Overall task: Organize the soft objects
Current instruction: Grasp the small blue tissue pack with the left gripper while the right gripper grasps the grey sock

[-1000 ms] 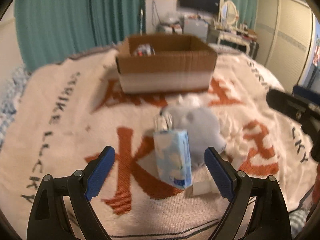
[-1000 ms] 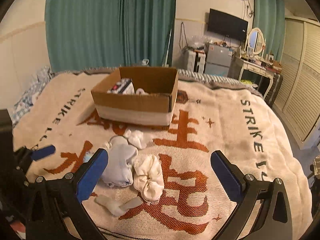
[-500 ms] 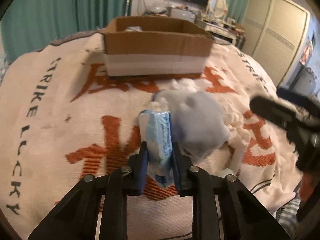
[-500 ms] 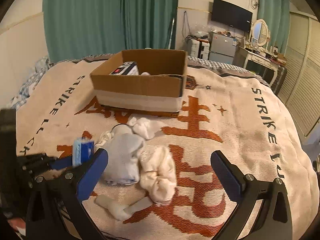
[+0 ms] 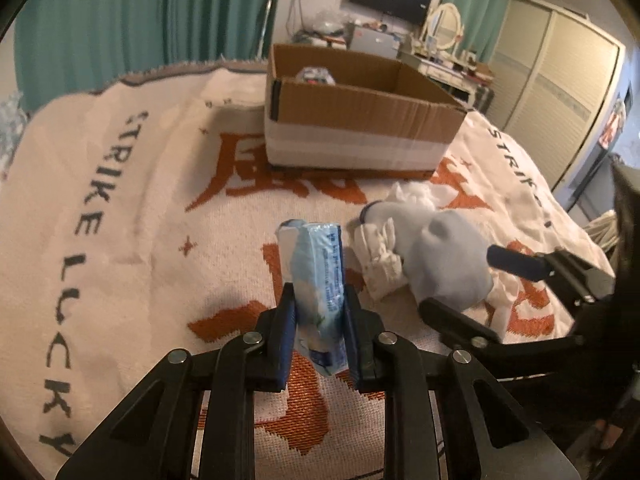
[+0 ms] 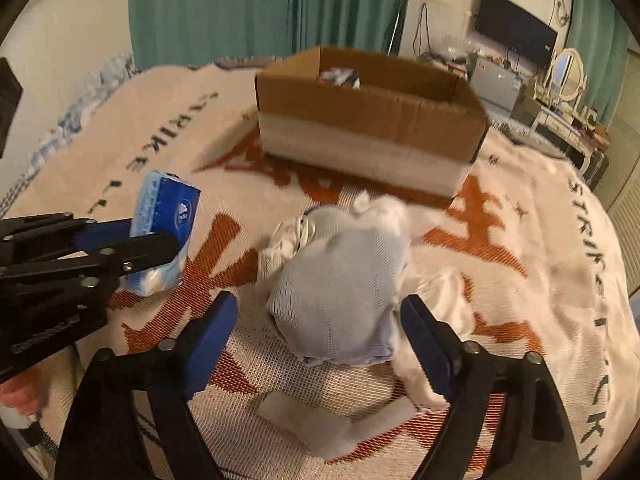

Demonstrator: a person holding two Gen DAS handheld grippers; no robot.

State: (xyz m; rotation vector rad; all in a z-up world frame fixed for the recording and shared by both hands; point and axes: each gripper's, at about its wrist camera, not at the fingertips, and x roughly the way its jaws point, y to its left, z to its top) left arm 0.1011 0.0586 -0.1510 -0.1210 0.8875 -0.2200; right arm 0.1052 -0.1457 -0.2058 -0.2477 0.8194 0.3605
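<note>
My left gripper (image 5: 318,300) is shut on a blue tissue pack (image 5: 318,276) and holds it upright above the blanket; the pack also shows in the right wrist view (image 6: 166,232). My right gripper (image 6: 316,320) is open, with its fingers on either side of a pale blue folded garment (image 6: 340,292), which also shows in the left wrist view (image 5: 448,264). White socks and cloths (image 6: 432,292) lie around the garment. An open cardboard box (image 5: 360,124) stands behind on the bed, with some items inside.
A cream blanket (image 5: 120,200) with orange characters and "STRIKE LUCKY" lettering covers the bed. Green curtains (image 6: 260,8) hang behind. A dresser with a mirror (image 5: 444,36) and wardrobe doors (image 5: 560,80) stand at the right. A white flat piece (image 6: 304,420) lies near my right gripper.
My left gripper closed on the tissue pack and lifted it off the blanket. My right gripper moved forward and down around the pale blue garment.
</note>
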